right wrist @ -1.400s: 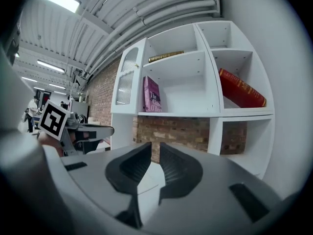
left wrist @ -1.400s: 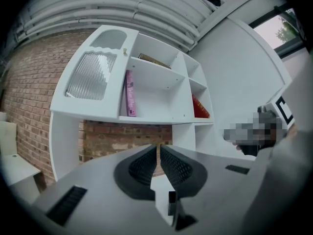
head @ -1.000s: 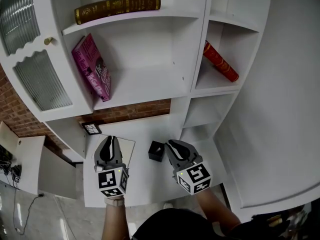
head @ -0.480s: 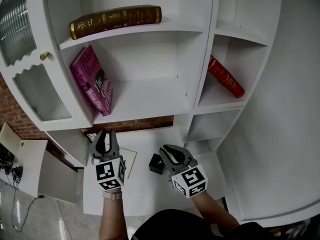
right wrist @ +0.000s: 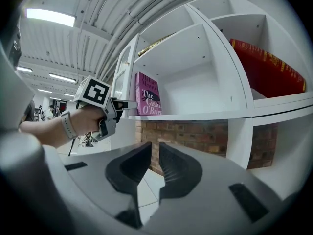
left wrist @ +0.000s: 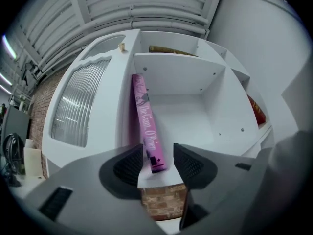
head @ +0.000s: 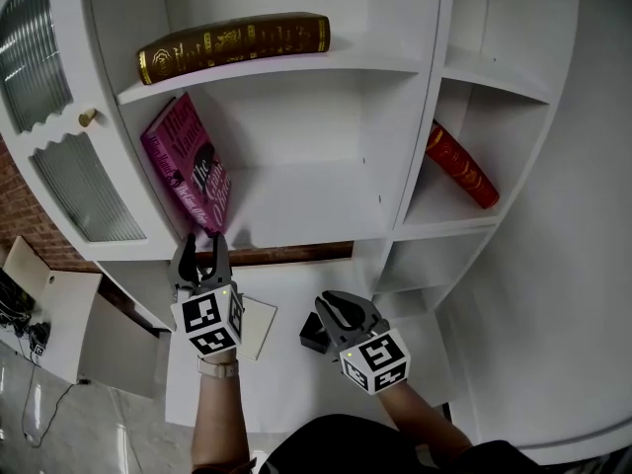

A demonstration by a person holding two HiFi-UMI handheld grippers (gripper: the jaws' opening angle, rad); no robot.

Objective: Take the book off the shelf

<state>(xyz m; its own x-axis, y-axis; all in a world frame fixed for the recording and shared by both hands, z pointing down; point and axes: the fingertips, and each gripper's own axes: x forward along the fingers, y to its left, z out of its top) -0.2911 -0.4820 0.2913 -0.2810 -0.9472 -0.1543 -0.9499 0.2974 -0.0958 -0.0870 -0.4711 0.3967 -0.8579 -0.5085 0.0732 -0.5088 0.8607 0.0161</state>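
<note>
We are reading clearance round pink book point(head: 188, 171).
- Right of it: shelf board point(head: 306, 200) lying bare up to divider point(head: 423, 107), leaving wide room for gripper.
- Left of it: cabinet wall point(left wrist: 123, 102) standing just beside, leaving no passage.
- Above it: upper shelf point(head: 296, 70) carrying brown book point(head: 232, 42), capping headroom.
- Below it: front edge staying open; black box point(head: 314, 334) sitting on table point(head: 286, 284), well apart.

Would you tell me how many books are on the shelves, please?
3: brown book flat on the upper shelf, pink book leaning below it, red book leaning in the right compartment; the closed cabinet may hide more.
</note>
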